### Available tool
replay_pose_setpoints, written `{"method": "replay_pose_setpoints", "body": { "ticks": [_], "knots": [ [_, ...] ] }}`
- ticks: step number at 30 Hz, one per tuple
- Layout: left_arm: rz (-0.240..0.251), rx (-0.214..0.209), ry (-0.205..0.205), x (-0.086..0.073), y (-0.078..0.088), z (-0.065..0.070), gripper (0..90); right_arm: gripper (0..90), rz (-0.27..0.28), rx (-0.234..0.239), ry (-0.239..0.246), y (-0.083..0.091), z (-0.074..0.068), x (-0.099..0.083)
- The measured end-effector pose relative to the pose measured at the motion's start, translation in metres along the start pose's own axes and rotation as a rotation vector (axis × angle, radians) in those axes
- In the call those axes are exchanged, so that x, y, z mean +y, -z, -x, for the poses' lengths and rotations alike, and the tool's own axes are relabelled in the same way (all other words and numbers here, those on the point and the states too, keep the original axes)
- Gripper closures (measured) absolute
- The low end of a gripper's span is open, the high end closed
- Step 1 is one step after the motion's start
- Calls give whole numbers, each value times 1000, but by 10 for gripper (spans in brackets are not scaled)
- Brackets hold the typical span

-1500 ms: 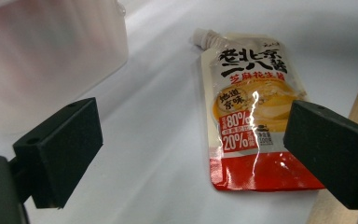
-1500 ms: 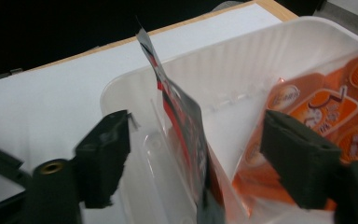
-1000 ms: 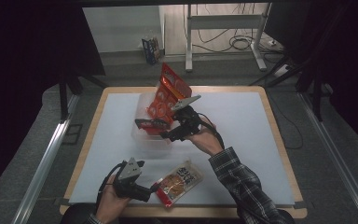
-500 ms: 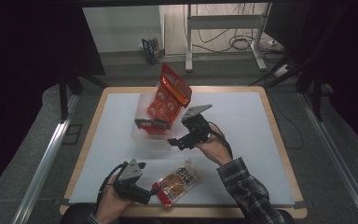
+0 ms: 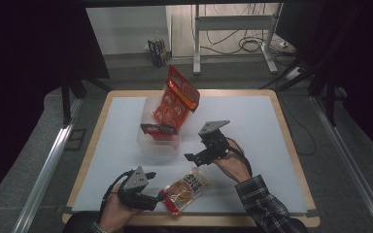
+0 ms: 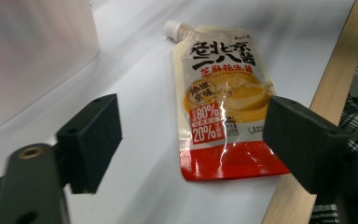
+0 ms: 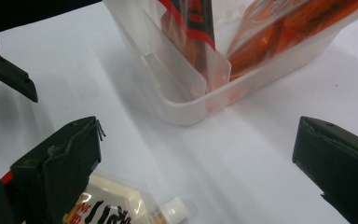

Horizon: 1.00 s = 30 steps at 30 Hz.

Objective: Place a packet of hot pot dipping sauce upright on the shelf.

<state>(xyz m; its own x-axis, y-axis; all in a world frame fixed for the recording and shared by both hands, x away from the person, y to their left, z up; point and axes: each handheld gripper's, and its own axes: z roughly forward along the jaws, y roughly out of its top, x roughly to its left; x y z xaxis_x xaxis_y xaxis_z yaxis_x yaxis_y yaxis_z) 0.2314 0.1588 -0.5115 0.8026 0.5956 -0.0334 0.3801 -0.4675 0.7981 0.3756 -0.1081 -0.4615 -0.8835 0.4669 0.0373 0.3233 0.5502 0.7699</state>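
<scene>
A spouted sauce pouch (image 5: 185,189) (image 6: 223,105), cream with a red bottom band, lies flat near the table's front edge. My left gripper (image 5: 161,198) (image 6: 196,140) sits at the pouch's red end, open. Its jaws have just been closing and straddle the pouch without pressing on it. My right gripper (image 5: 193,158) (image 7: 198,163) hovers beyond the pouch's white cap (image 7: 172,207). It is open, has just been opening, and nothing is between its jaws. A clear plastic bin (image 5: 151,141) (image 7: 191,109) holds upright orange-red packets (image 5: 177,99).
A white mat (image 5: 252,126) covers the table, with a wooden border (image 6: 340,70) close beside the pouch. The bin stands left of centre. A black jaw of the left gripper (image 7: 11,74) shows at the upper left of the right gripper view.
My right gripper has pulled back from the bin toward the near side and sunk closer to the pouch's cap. The left hand has stayed where it was.
</scene>
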Motion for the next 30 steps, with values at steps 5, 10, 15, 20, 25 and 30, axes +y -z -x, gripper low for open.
{"method": "replay_pose_setpoints", "body": {
  "ticks": [5,10,15,20,25,30],
  "knots": [
    [-3,-21,-7,0,0,1,367,0,-1,-9,5,5,-5,-8],
    [3,-51,8,0,1,1,456,0,24,-4,-30,12,-6,-18],
    [0,-96,20,1,0,1,567,3,39,-10,-52,21,-8,-32],
    [-18,-82,34,2,-3,2,758,6,28,-16,-57,26,-12,-42],
    [-35,-98,34,2,-6,3,899,7,26,-8,-95,32,-16,-50],
    [-58,-117,22,-1,-14,5,900,7,-7,-2,-102,33,-20,-60]
  ]
}}
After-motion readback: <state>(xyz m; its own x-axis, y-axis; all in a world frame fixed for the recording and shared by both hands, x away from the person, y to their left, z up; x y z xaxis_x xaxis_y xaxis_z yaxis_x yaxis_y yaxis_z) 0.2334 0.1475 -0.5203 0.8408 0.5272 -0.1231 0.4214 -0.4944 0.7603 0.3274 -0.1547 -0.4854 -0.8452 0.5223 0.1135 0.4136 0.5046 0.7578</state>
